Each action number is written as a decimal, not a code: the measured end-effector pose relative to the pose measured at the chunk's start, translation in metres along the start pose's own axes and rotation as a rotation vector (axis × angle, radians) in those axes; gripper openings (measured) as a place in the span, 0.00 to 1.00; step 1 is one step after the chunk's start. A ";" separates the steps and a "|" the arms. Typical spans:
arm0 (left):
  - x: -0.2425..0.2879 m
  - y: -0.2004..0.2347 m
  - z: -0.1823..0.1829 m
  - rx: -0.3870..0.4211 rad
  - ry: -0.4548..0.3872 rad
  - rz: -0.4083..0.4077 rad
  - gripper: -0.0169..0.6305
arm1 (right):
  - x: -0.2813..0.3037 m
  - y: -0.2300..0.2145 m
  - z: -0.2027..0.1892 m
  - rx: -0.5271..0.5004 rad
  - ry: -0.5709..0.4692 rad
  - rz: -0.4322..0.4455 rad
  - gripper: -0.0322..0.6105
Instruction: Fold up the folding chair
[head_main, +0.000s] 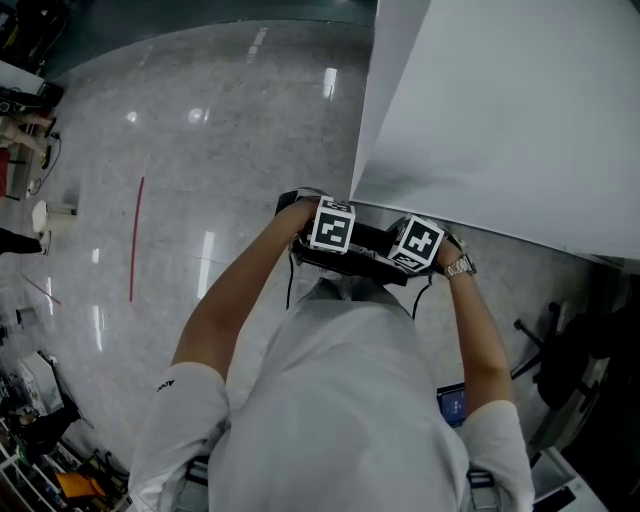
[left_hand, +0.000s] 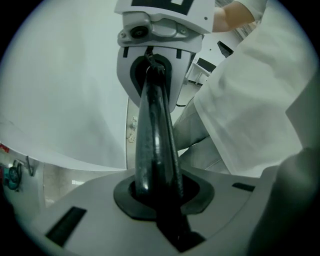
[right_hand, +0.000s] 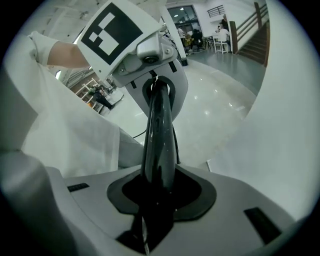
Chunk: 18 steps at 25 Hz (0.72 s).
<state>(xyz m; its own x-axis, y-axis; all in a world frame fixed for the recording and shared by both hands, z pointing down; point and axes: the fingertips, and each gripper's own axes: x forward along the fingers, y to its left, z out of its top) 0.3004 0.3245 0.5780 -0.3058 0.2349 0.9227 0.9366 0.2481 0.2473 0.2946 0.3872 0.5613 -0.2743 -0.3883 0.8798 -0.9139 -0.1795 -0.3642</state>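
A polished grey floor (head_main: 230, 150) spreads out ahead of and to the left of both grippers. It lies open and bare there except for a thin red line (head_main: 136, 240) well off to the left and cluttered benches (head_main: 25, 110) at the far left edge. To the right and ahead of the grippers a large white panel (head_main: 500, 120) fills the space. Its near corner comes down just beside them, so room is tight on that side. Whether it is a table top or a board I cannot tell.

The left gripper (left_hand: 156, 192) is clamped on a glossy black chair tube (left_hand: 155, 135), with its dark pads pressed against both sides. The tube runs straight on into the right gripper (right_hand: 159, 192), which is closed on the same tube in the same way. The two grippers sit side by side along it, near each other, marker cubes upward, directly in front of the person's white shirt (head_main: 340, 400). No more of the chair can be made out.

Behind and to the right of the right gripper stand dark furniture legs (head_main: 560, 350) and a small blue screen (head_main: 452, 403). Far beyond the left gripper the hall holds a staircase (right_hand: 252, 30).
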 end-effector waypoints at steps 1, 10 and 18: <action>0.000 -0.001 -0.002 0.009 -0.001 0.005 0.14 | -0.002 0.000 0.001 -0.006 0.021 -0.002 0.21; 0.000 0.007 -0.002 0.019 -0.007 0.004 0.14 | -0.050 -0.009 0.025 -0.070 0.071 -0.097 0.28; 0.000 0.012 -0.003 -0.017 -0.006 0.016 0.14 | -0.051 -0.017 0.023 -0.013 -0.016 -0.192 0.23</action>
<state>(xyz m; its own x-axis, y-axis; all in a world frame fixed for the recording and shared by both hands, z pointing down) 0.3118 0.3241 0.5818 -0.2919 0.2447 0.9246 0.9442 0.2278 0.2378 0.3313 0.3893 0.5159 -0.0900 -0.3628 0.9275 -0.9527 -0.2400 -0.1863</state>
